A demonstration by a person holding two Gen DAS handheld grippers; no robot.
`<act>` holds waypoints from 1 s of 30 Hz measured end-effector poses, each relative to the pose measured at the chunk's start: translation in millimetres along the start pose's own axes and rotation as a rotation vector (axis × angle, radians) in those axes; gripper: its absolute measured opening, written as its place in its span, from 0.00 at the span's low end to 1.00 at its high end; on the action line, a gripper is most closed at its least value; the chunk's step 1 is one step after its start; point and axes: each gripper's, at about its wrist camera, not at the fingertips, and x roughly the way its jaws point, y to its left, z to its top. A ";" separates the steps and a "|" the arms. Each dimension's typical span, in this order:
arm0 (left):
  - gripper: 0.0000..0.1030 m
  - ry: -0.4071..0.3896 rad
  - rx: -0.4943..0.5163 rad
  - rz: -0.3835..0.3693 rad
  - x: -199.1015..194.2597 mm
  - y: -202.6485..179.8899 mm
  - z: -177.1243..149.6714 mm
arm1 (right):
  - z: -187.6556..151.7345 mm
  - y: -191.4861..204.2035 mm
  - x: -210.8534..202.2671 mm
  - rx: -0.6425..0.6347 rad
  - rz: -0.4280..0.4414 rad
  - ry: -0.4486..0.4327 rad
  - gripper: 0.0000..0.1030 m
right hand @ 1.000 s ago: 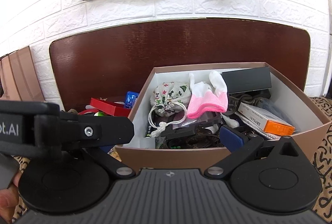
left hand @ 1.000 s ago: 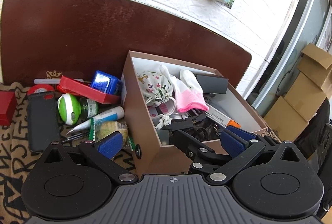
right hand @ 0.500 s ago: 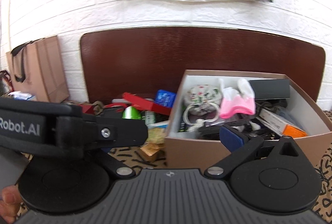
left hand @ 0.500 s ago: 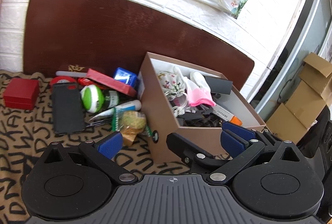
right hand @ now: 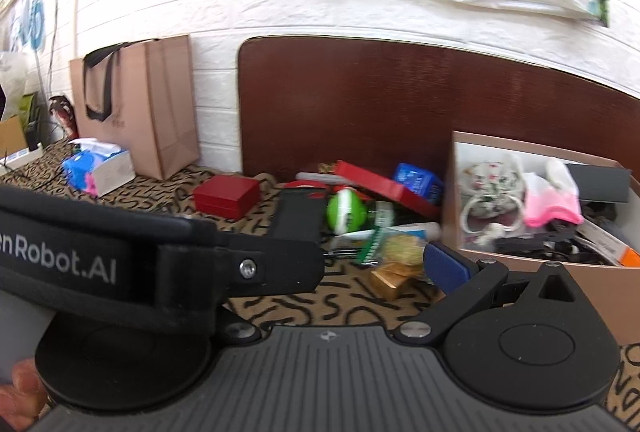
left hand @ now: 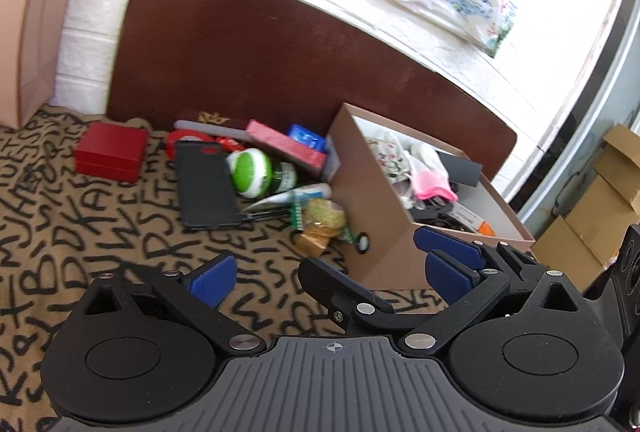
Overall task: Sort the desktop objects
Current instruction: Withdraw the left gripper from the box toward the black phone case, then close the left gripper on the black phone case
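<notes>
White brick wall, dark headboard point(left hand: 256, 43), letter-print cloth point(left hand: 80, 244). Your left gripper point(left hand: 326, 272) hangs spread and empty; your right gripper point(right hand: 360, 264) also looks apart, though its left finger is hidden. The clutter sits beside the brown box point(left hand: 372, 207). Judging by looks, the red box point(left hand: 110, 150) is rigid and light: pinch its flat sides. It stands well apart, with bare cloth around it.

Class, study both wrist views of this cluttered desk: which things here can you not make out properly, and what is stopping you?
- Right gripper, right wrist view: its left finger is hidden behind the left gripper's body.
- Brown box, right wrist view: cut off by the right edge.
- Box contents under the pink glove, left wrist view: hidden by the box wall.
- Print on the white tube: too small.
</notes>
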 end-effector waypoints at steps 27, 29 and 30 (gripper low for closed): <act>0.94 0.078 -0.096 0.079 76.5 96.8 16.2 | -18.5 25.3 107.9 -0.004 0.068 0.111 0.99; 0.93 0.089 -0.104 0.070 84.6 100.5 18.7 | -19.2 24.3 115.9 -0.004 0.069 0.118 0.99; 0.92 0.093 -0.107 0.068 88.4 102.2 19.9 | -19.5 23.8 119.6 -0.005 0.068 0.121 0.99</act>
